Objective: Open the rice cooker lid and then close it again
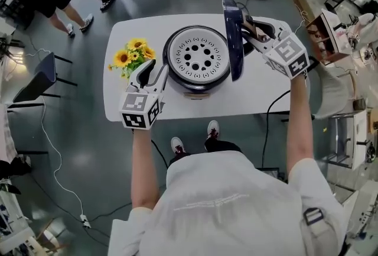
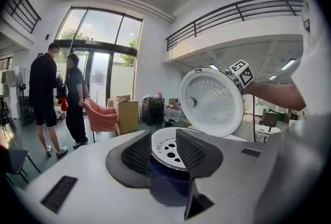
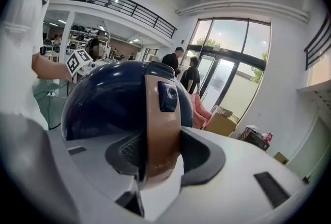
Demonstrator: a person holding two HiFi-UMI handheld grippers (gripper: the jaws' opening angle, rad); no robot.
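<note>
The worktop (image 1: 177,104) holds the rice cooker (image 1: 196,58) at its centre, with the lid (image 1: 232,36) standing upright and fully open. Your right hand-held gripper (image 3: 159,153) is clamped on the lid's tan strip. Swing it down along the hinge arc and press until it latches. Your left hand-held gripper (image 2: 164,153) has its jaws apart at the cooker's side, gripping nothing, so brace the body there. No brand or text is readable.

Bright daylight; edges warped, perhaps blurred
</note>
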